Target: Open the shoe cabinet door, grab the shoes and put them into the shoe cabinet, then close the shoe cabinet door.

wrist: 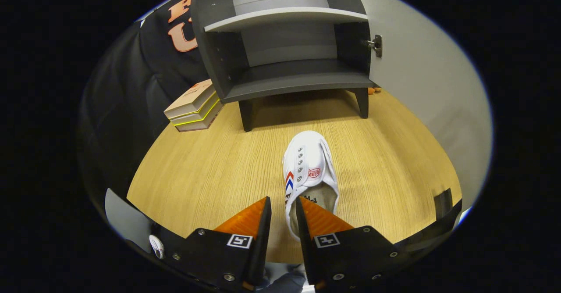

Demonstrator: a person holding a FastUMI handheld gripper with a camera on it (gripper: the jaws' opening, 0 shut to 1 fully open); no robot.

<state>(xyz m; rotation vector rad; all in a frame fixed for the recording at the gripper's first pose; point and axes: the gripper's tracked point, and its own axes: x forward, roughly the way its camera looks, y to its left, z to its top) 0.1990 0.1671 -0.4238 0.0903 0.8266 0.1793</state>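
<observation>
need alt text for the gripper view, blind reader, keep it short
The gripper has its fingers pinched on the heel-side wall of a white sneaker lying on a wooden floor. Beyond it stands a dark shoe cabinet with its door swung open and shelves bare; stacked boxes sit beside it.

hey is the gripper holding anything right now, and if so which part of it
Yes: the gripper is shut on the white shoe, its fingers pinching the side wall of the shoe's opening near the heel. The shoe's toe points toward the open shoe cabinet.
</observation>
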